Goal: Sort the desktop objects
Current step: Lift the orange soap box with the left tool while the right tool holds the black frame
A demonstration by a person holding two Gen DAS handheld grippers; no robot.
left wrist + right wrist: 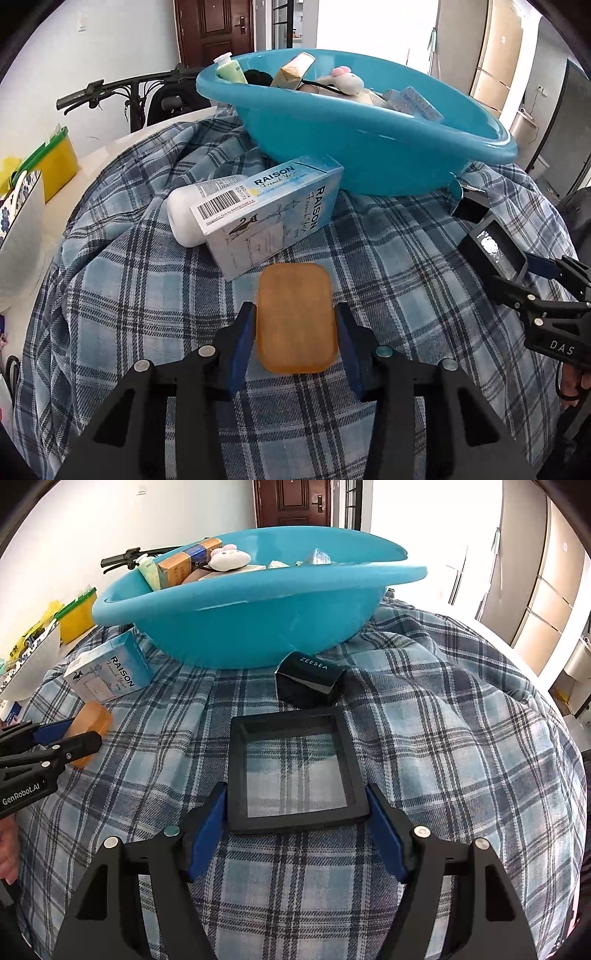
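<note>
Left tongs (295, 325) clamped on the soap bar (296, 317), whose long axis runs straight ahead toward the blue basin (369, 155). Right tongs (295, 812) clamped on the black frame (291, 771), low over the plaid cloth (443, 738). Judged: both items lie short of the basin, directly ahead.

A dark brown panelled door (291, 502) is set in the far white wall (184, 513). Strong daylight is let in through a wide opening (424, 524) beside it (details beyond are washed out). Tall pale cabinets (535, 590) are ranged along the right side. A blue plaid cloth (443, 720) is spread over the tabletop.
</note>
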